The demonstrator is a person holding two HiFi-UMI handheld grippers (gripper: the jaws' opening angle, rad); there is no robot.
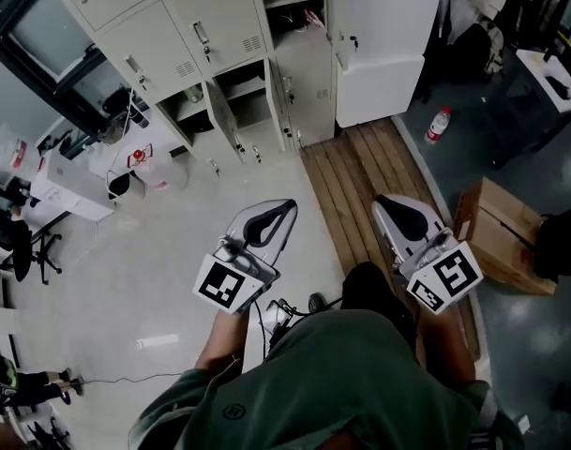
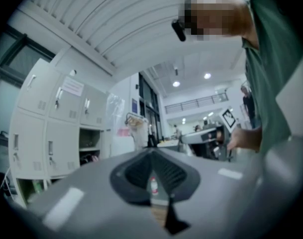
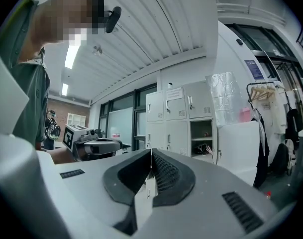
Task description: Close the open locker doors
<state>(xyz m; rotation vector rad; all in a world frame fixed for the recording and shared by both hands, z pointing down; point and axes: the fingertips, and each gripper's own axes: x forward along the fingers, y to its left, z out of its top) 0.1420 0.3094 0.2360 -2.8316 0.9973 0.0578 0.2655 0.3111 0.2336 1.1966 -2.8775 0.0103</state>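
Both tools have jaws together and nothing in them: left tool (image 1: pixel 287 206), right tool (image 1: pixel 386 202). Lockers (image 1: pixel 210 54) stand far ahead, well apart from both. Open doors (image 1: pixel 232 127) hang out on the bottom row. Pale floor (image 1: pixel 163 261) and wooden slats (image 1: pixel 355 181) lie between. Bottle (image 1: pixel 437 125) stands far right, cardboard box (image 1: pixel 501 232) near right, and a cluttered bench (image 1: pixel 74 195) with a plastic bag (image 1: pixel 152 169) is at left.
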